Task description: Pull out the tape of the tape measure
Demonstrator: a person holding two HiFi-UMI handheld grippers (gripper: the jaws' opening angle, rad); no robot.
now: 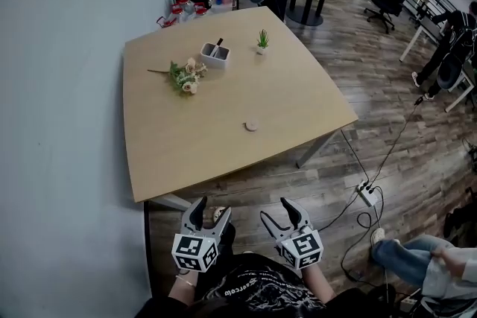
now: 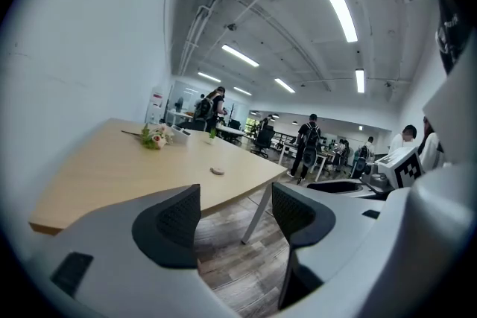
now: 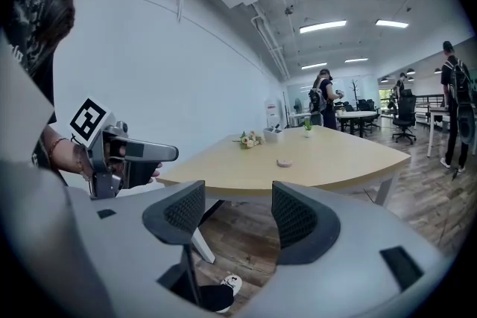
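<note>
My left hand-held gripper (image 1: 210,214) and right hand-held gripper (image 1: 280,215) are wide open and empty. The tape measure (image 1: 251,126) lies straight ahead, past the counter's (image 1: 186,153) near edge.

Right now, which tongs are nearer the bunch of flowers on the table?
Left. The left tongs hang short of the table, roughly in line with the flowers; the right tongs sit farther to the right.

Left gripper (image 1: 211,212), right gripper (image 1: 282,214) agape (level?)
</note>
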